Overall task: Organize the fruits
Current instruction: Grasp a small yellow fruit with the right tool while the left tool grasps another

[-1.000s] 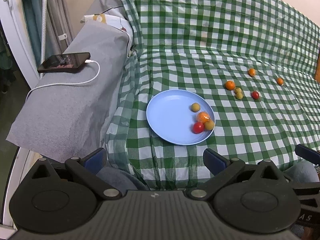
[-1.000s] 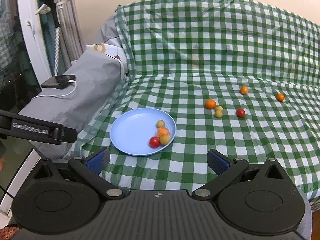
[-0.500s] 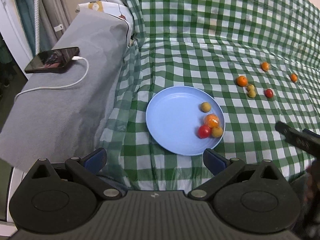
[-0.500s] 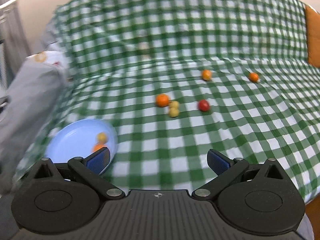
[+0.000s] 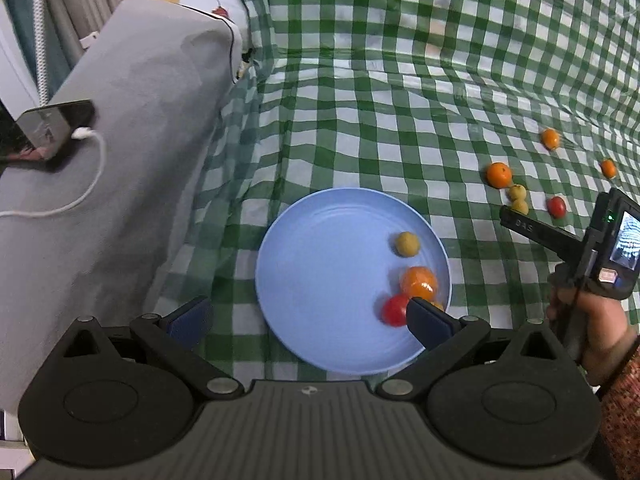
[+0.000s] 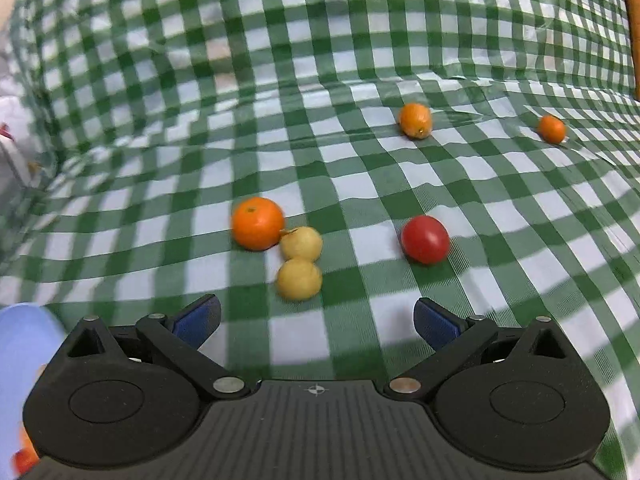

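Note:
A light blue plate [image 5: 320, 260] lies on the green checked cloth and holds a yellow fruit [image 5: 407, 244], an orange [image 5: 419, 282] and a red tomato [image 5: 394, 310]. My left gripper [image 5: 310, 320] hovers open over the plate's near rim with nothing between its pads. My right gripper [image 6: 316, 322] is wide, its jaws closing slightly, and nothing is between them. Just ahead of it lie two yellow fruits [image 6: 299, 279], an orange [image 6: 258, 223] and a red tomato [image 6: 425, 239]. Two small oranges [image 6: 415, 120] lie farther back.
A grey covered armrest [image 5: 140, 140] at the left carries a phone [image 5: 52, 132] on a white cable [image 5: 92, 184]. The checked cloth [image 6: 360, 60] rises up the backrest. A person's hand [image 5: 588, 320] holds the right gripper at the left wrist view's right edge. An orange cushion [image 6: 634, 32] shows far right.
The right gripper swung right and down from the plate to the loose fruits, now close. The left gripper moved nearer the plate. The right gripper and hand entered the left wrist view.

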The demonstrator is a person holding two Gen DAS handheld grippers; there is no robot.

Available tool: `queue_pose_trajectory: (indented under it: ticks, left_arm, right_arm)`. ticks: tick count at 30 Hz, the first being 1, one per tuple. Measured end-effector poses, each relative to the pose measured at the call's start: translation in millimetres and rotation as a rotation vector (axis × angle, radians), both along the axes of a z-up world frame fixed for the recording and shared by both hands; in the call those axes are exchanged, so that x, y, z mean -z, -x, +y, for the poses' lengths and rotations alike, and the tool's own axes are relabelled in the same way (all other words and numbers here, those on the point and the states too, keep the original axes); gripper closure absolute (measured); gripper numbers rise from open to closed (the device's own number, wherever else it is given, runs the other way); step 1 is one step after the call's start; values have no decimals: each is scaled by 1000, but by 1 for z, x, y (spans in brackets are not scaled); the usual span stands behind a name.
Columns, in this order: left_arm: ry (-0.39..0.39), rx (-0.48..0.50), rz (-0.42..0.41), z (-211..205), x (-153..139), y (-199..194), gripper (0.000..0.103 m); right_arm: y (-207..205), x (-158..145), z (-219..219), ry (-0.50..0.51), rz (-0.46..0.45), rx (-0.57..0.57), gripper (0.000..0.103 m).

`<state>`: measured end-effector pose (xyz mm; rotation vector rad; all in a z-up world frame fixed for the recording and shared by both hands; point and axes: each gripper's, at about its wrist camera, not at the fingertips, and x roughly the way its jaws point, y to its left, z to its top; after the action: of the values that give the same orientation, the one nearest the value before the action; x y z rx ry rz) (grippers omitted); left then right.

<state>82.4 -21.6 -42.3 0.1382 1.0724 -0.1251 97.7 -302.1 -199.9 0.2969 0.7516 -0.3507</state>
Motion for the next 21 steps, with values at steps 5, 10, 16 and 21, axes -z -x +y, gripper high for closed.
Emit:
queue_pose_trajectory:
  ticks: [5,10,16,21]
  left_arm:
    - [-8,40,-6,-26,8,-17,1]
    - [30,116,-38,-79,13,-37,1]
    - [148,213,-36,-172,44,-69,1]
    - [231,195,85,-235,85,-113,1]
  right_arm:
    - [-8,8,1,97,-46,-60,68]
    - [18,0,-8,145,-4,-21,75]
    - [85,-8,-49,259,19,135,75]
    - [89,7,-93,137,19,266,75]
